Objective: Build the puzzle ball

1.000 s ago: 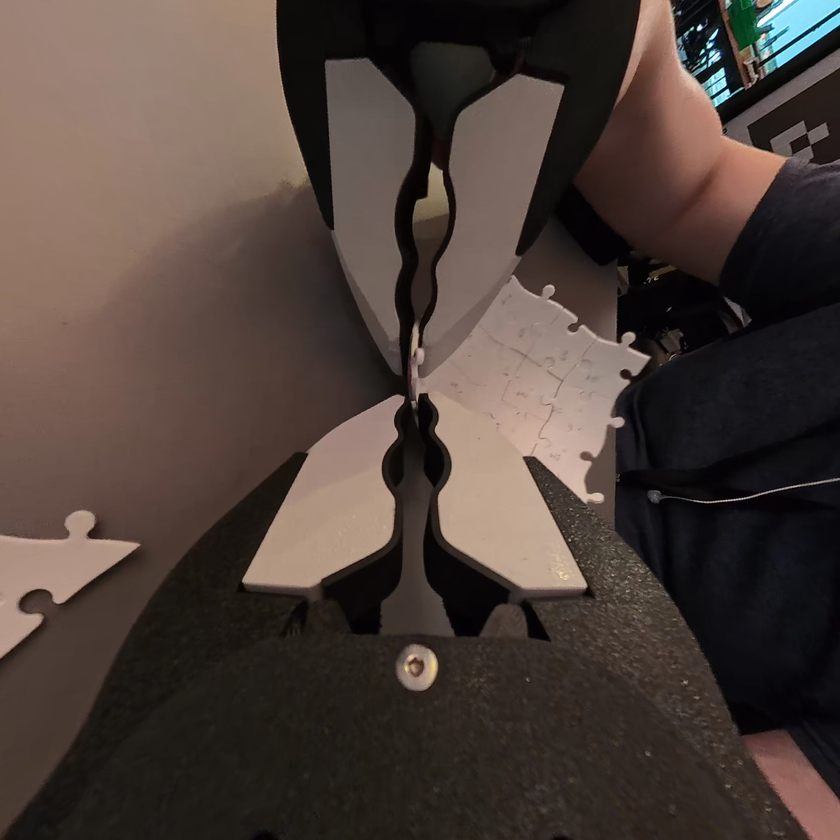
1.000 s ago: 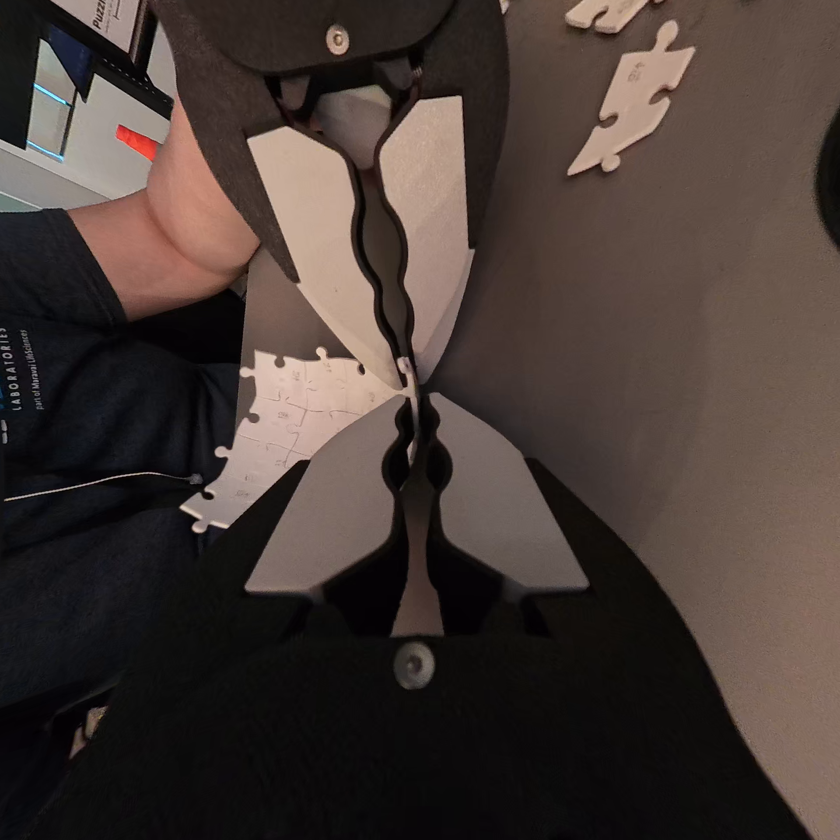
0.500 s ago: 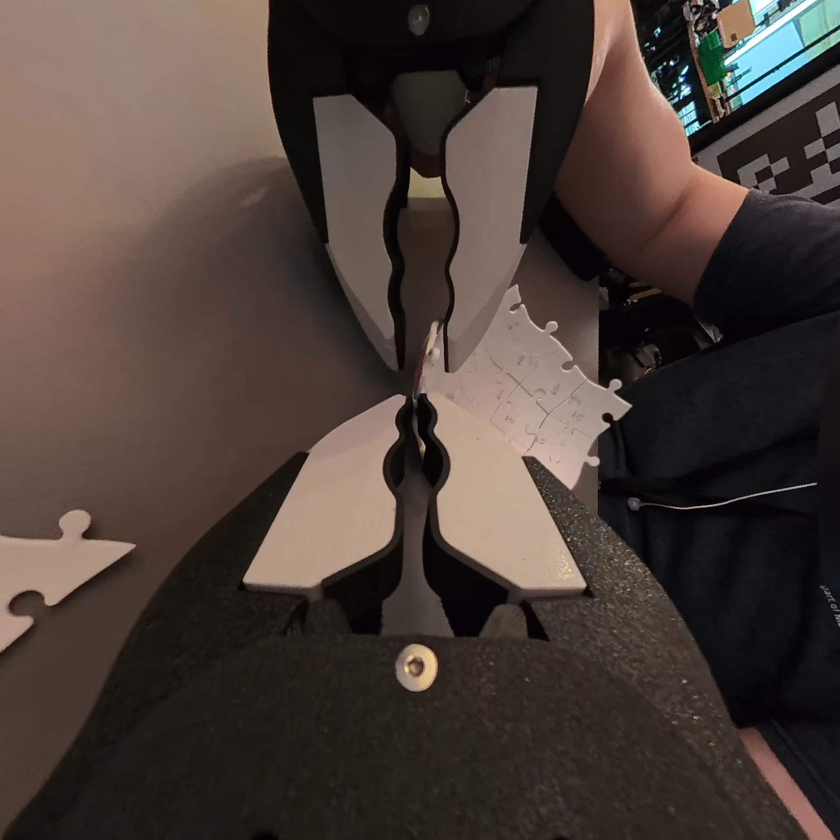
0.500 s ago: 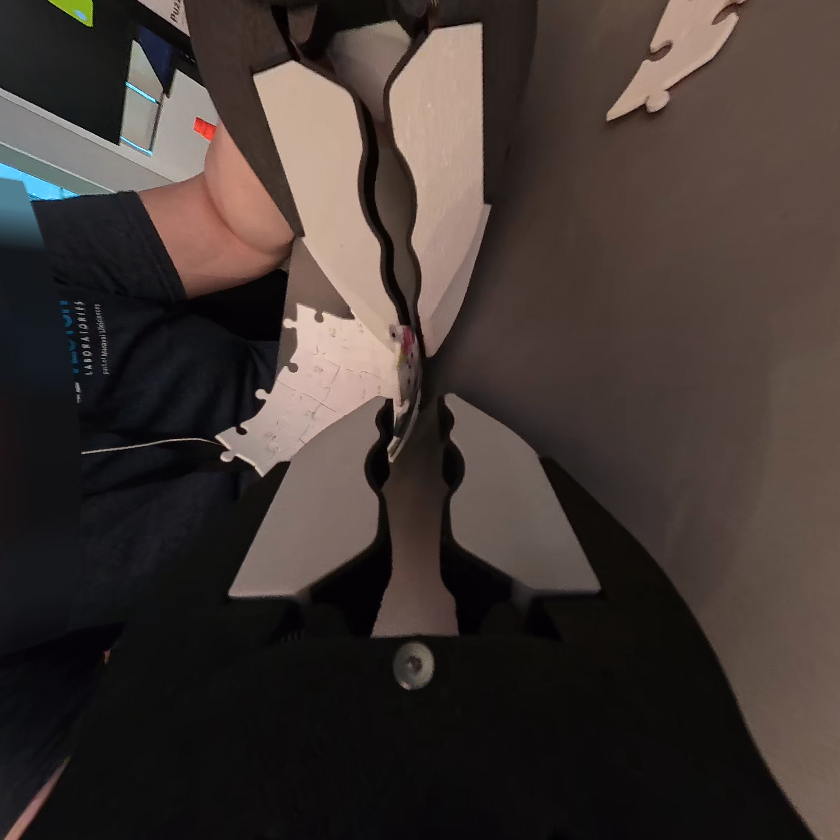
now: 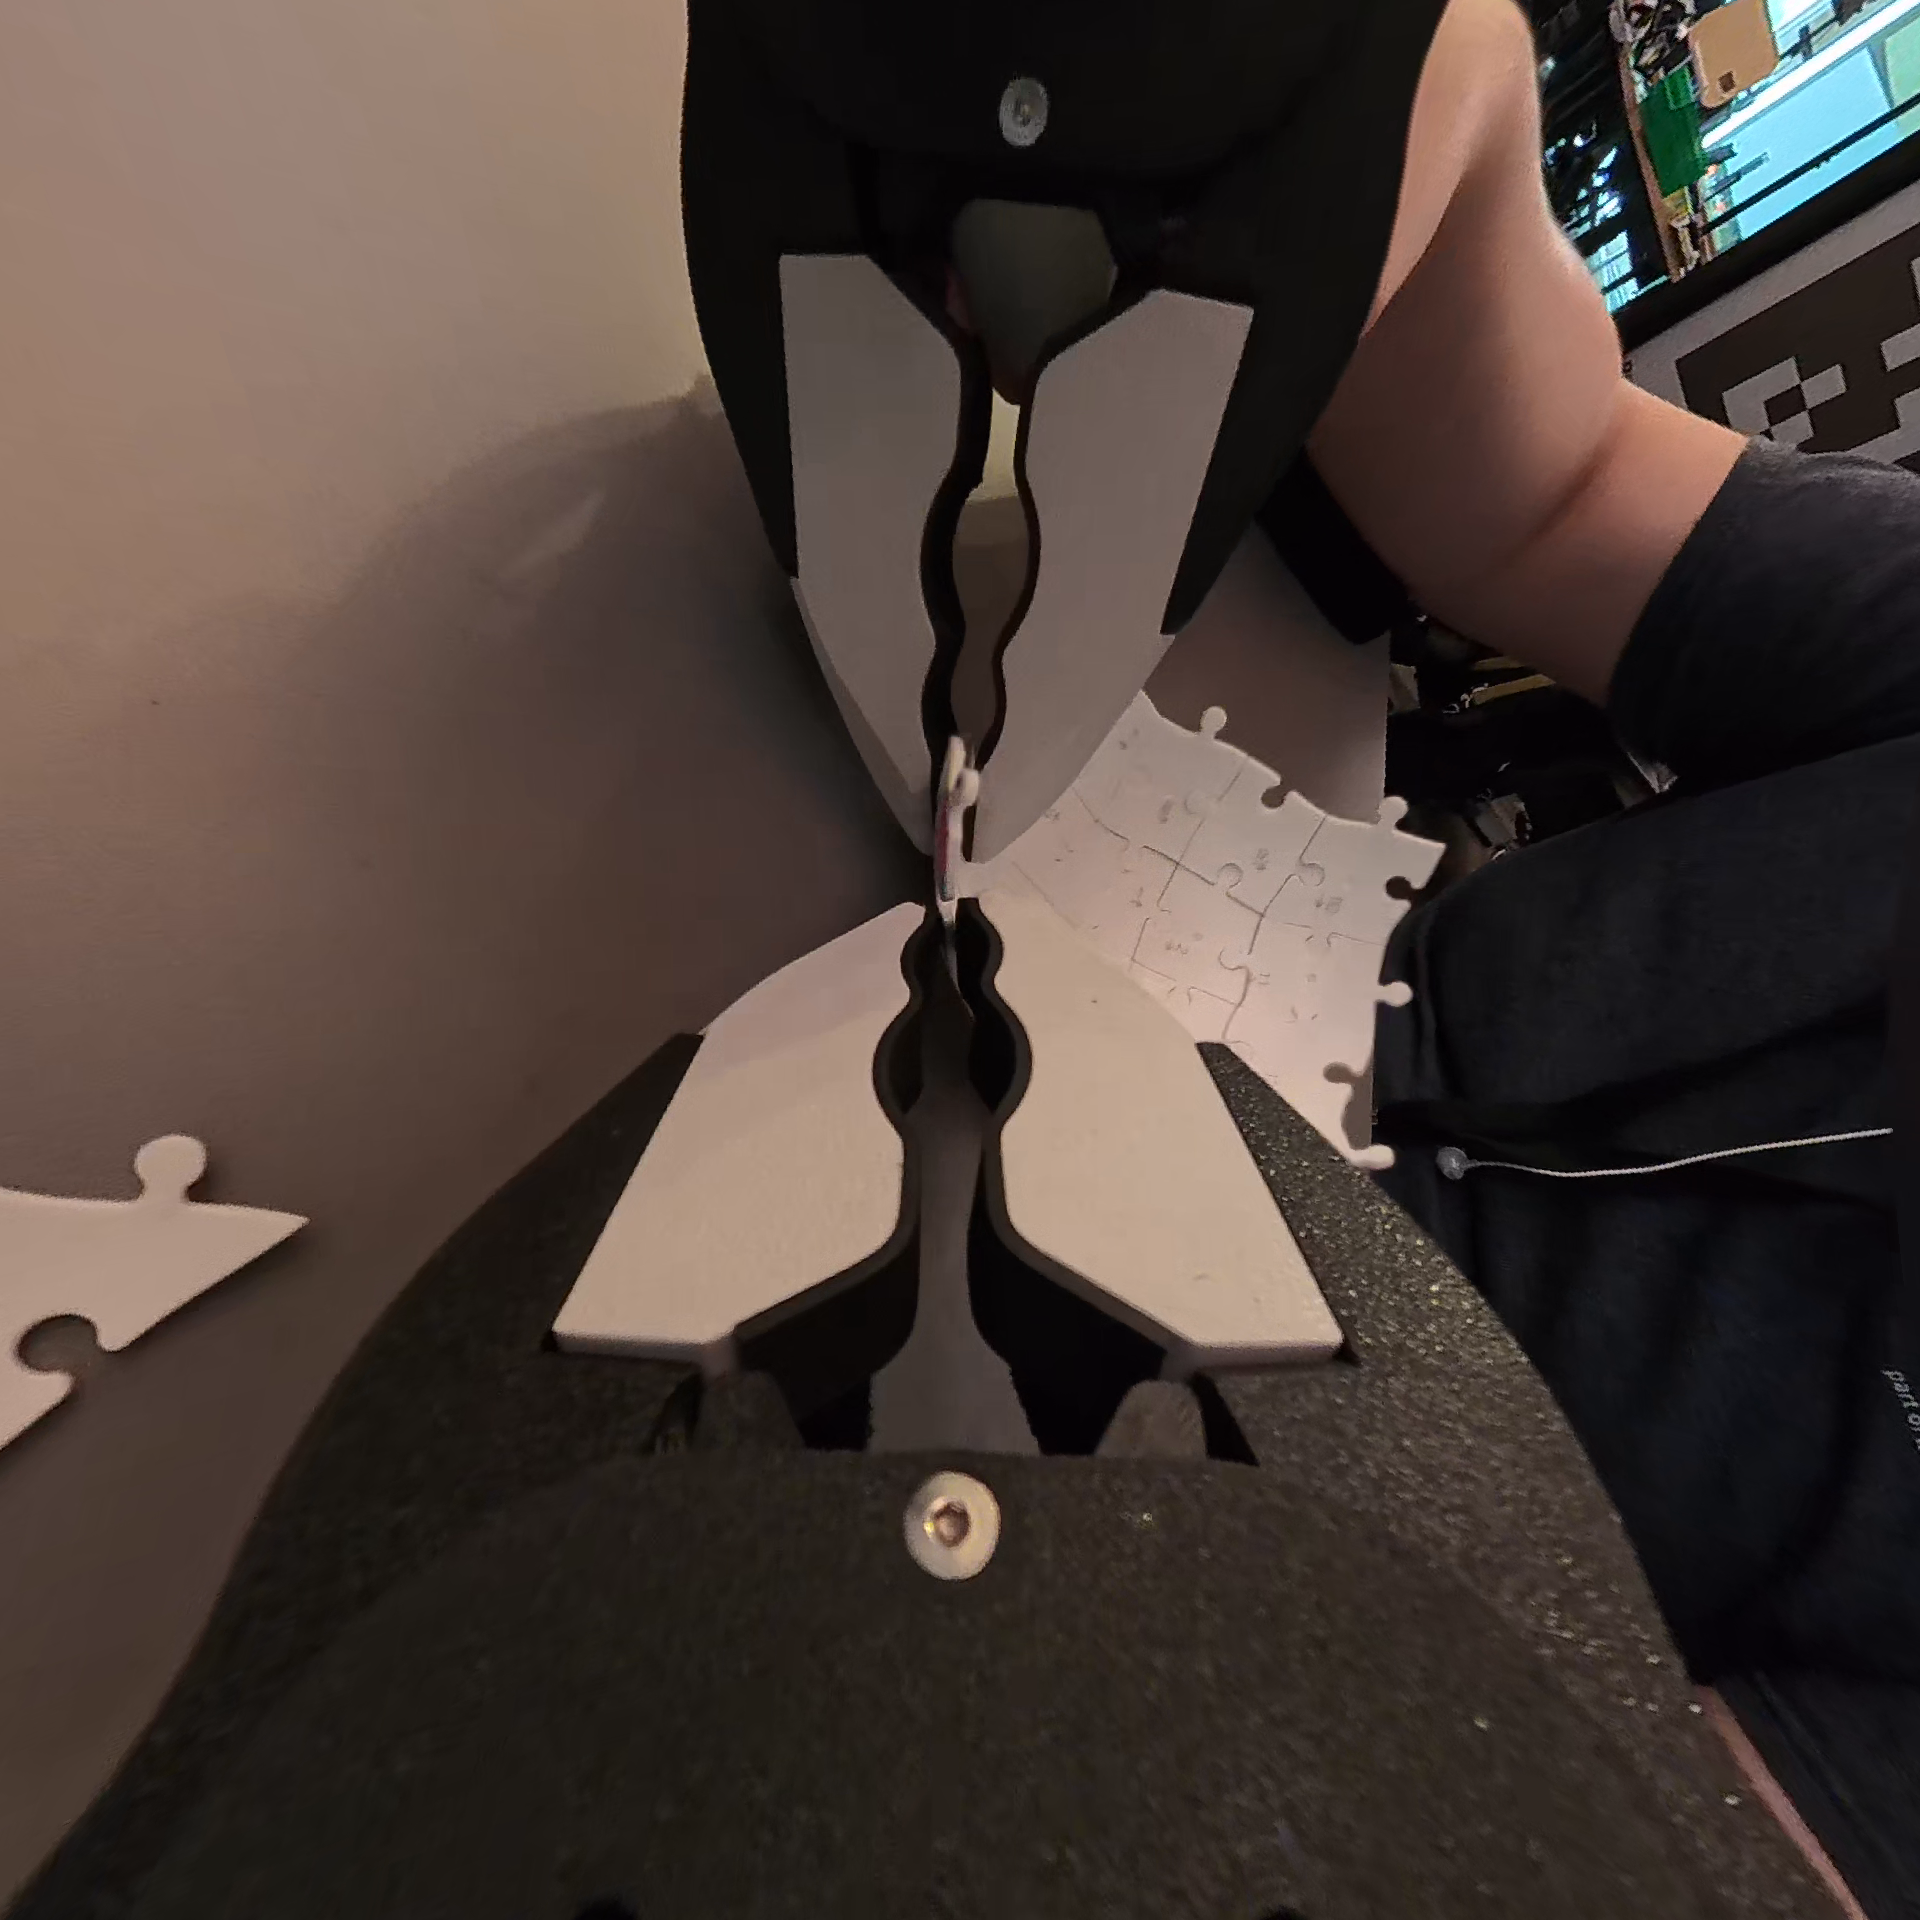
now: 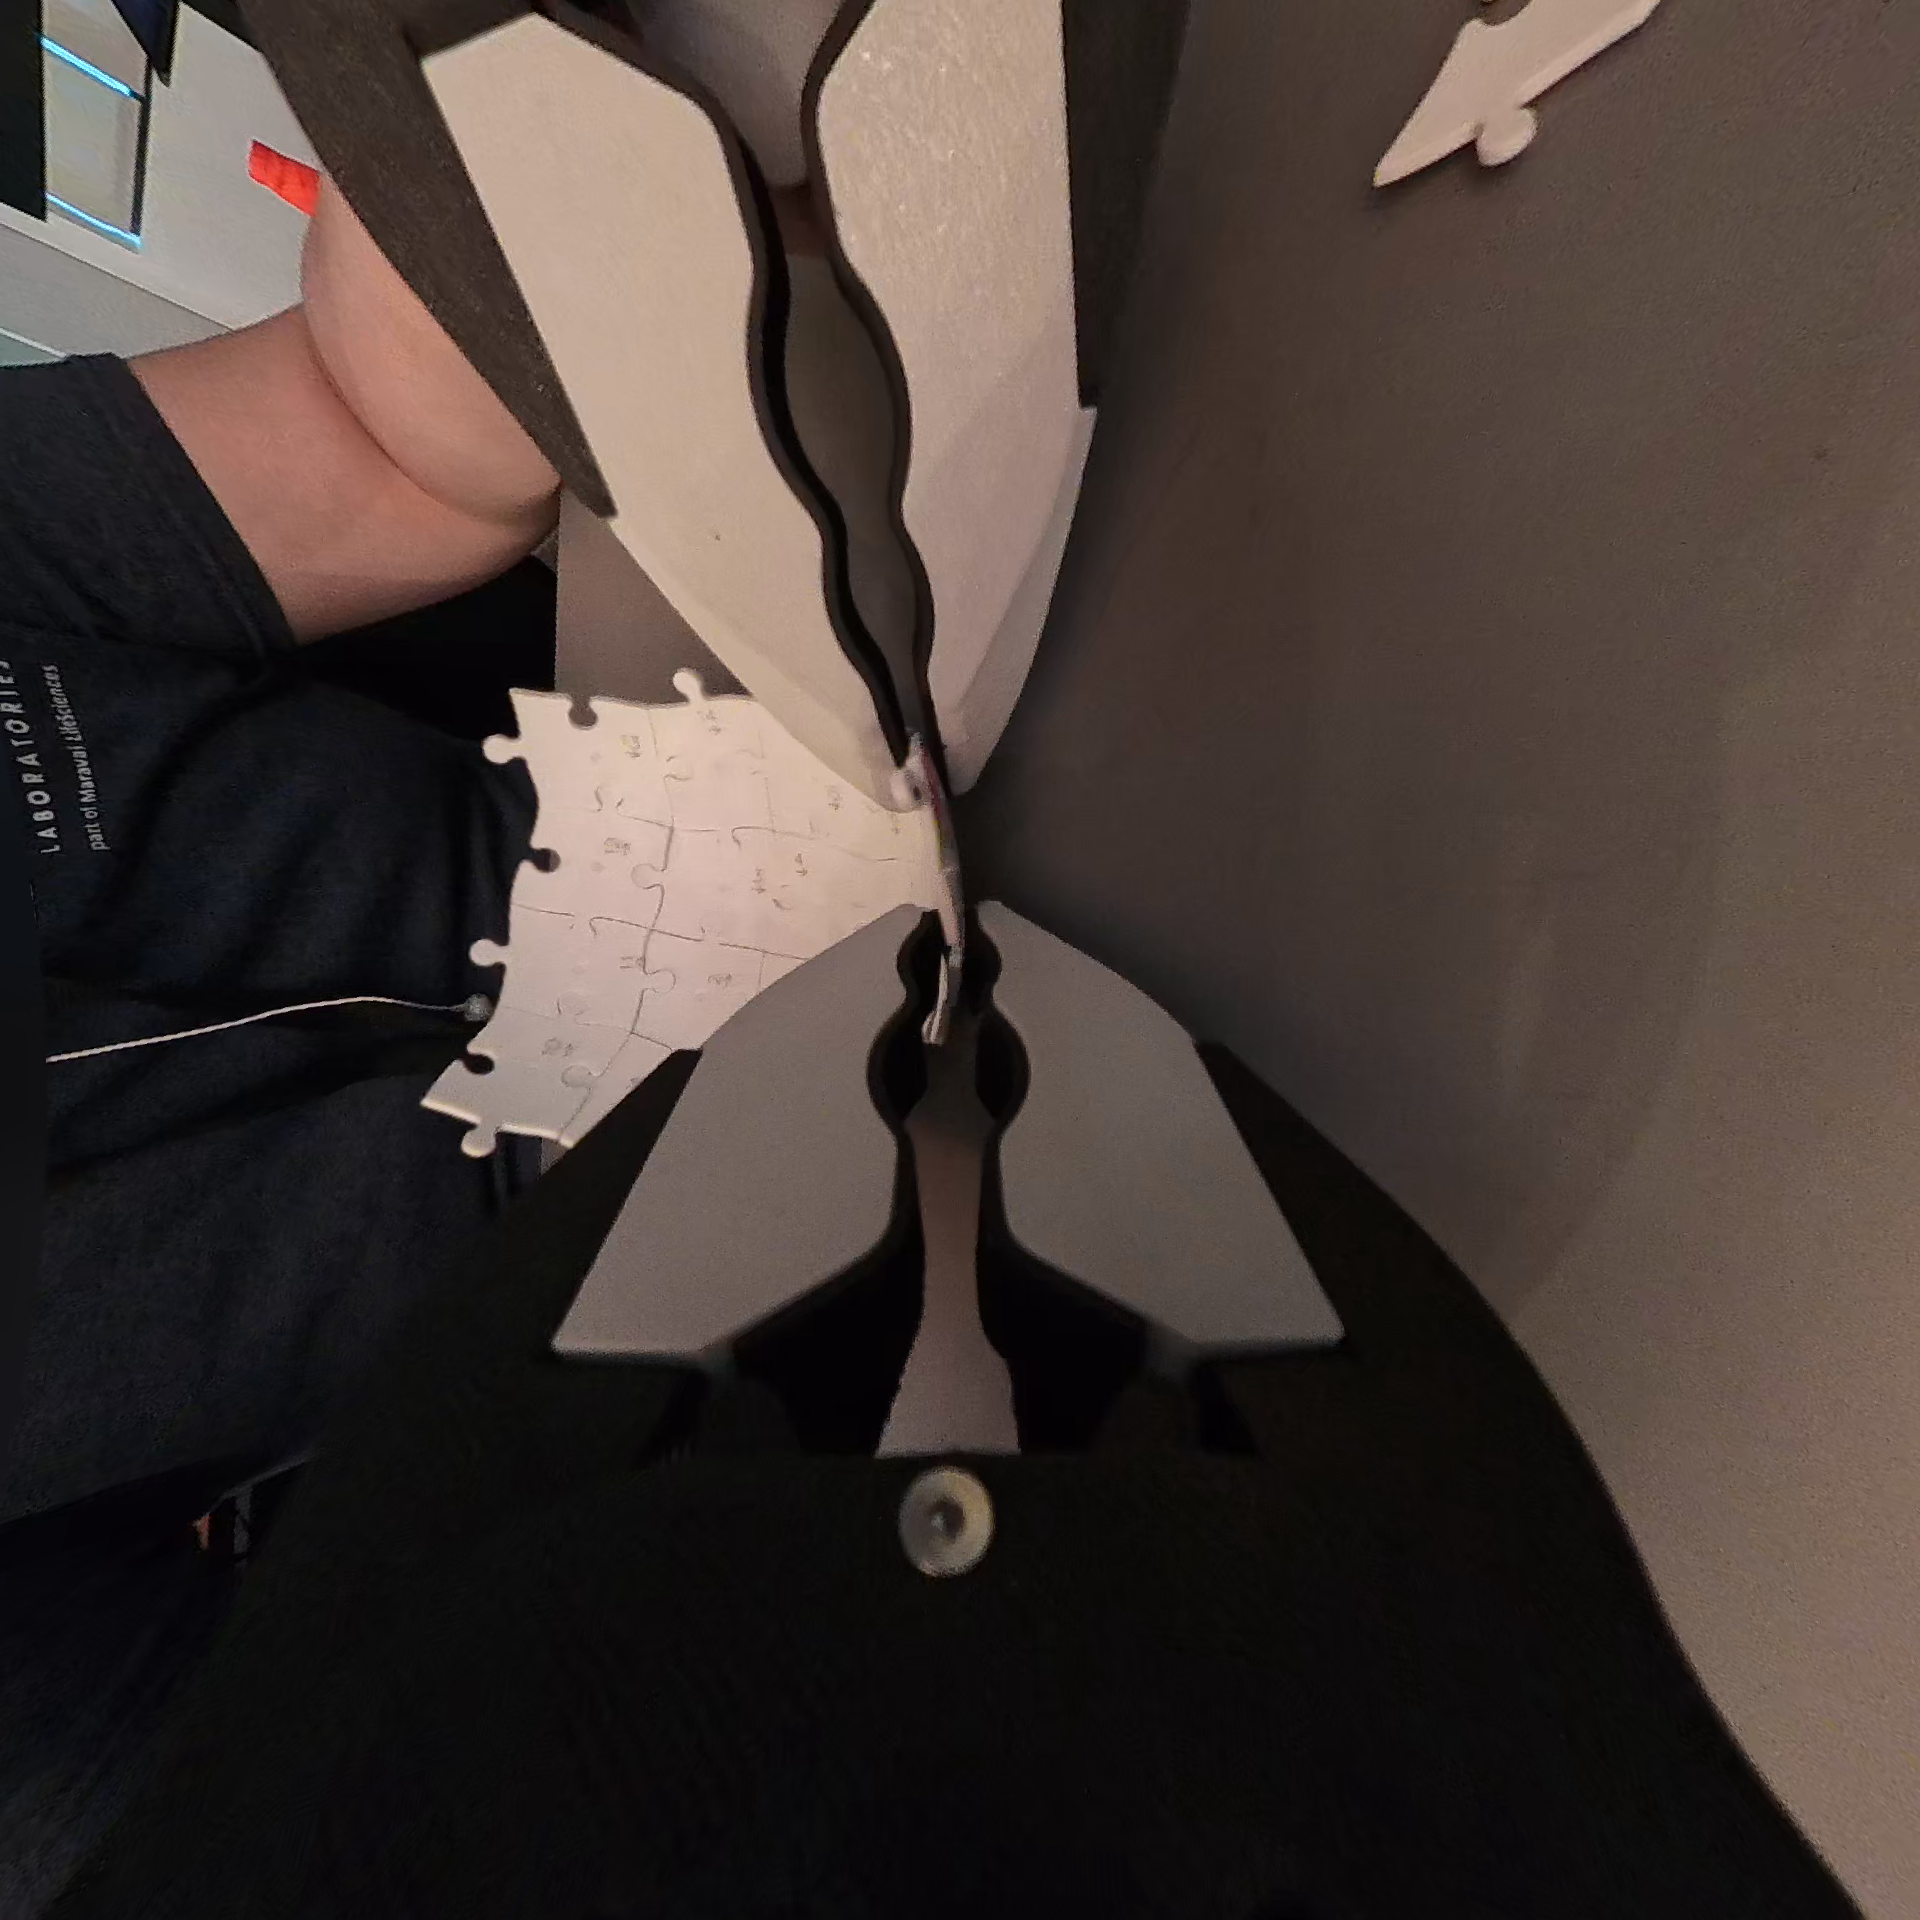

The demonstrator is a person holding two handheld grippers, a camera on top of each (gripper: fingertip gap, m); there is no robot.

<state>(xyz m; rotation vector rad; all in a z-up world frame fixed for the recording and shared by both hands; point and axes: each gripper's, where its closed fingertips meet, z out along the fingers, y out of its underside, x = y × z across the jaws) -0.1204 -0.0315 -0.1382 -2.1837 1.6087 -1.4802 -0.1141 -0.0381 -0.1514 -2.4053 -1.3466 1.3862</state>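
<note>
A curved white puzzle section (image 5: 1247, 894) of several joined pieces hangs in the air between my two grippers, seen edge-on at their tips. My left gripper (image 5: 951, 920) is shut on one edge of it. My right gripper (image 5: 961, 805) comes in from the top of the left wrist view, tip to tip with the left. In the right wrist view the section (image 6: 675, 883) fans out to the left. There my right gripper (image 6: 951, 935) is shut on its edge, and the left gripper (image 6: 920, 764) pinches it from above.
A loose white puzzle piece (image 5: 104, 1268) lies on the grey table (image 5: 312, 727) at the left. Another loose piece (image 6: 1486, 104) lies at the top right of the right wrist view. A person's forearm (image 5: 1558, 416) and dark sleeve are close behind the grippers. Only a small space, under 4 cm, lies between the two pairs of fingers. About 11 cm separates my left fingertips from the loose piece (image 6: 1486, 104). Look for it in the left wrist view (image 5: 154, 1238) too.
My right gripper stood open half a second ago and is shut on the section's edge again. The section has swung slightly. The left gripper has kept its hold.
</note>
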